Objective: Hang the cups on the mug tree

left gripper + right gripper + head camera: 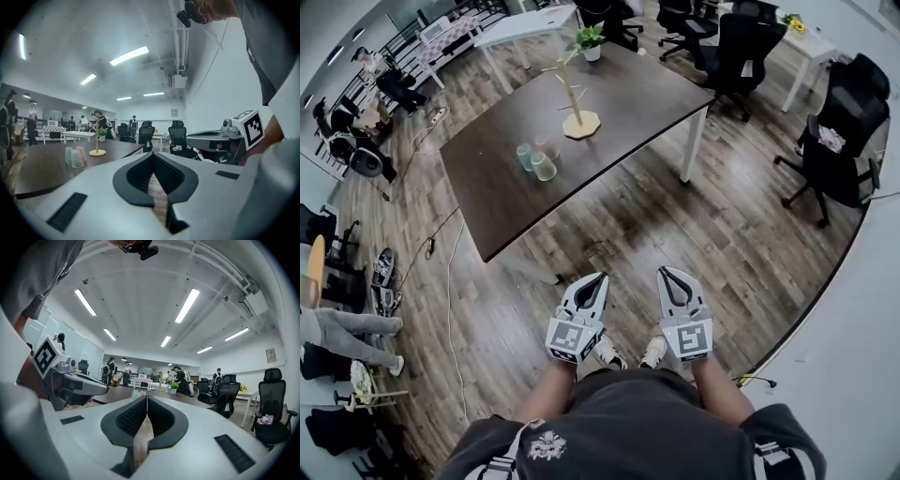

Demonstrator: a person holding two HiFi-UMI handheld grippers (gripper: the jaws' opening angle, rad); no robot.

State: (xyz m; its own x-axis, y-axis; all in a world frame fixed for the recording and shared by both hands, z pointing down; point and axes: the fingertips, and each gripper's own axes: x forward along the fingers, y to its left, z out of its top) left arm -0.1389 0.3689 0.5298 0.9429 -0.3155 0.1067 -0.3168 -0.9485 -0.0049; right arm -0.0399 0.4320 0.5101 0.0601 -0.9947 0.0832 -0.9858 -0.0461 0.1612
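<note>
Well, my left gripper [601, 277] and right gripper [665, 273] are both pressed together on nothing, so I should step up to the table [628, 94], where the cups [536, 159] cluster near the mug tree [575, 94], and part my jaws first.

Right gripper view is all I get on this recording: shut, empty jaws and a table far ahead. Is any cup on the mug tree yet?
Observer: No. The head view shows three cups standing close together on the dark table, next to the mug tree, whose pegs are bare.
Operator: And the other gripper?
Observer: The left gripper is shut with nothing in it, side by side with the right gripper, over the wooden floor well short of the table.
</note>
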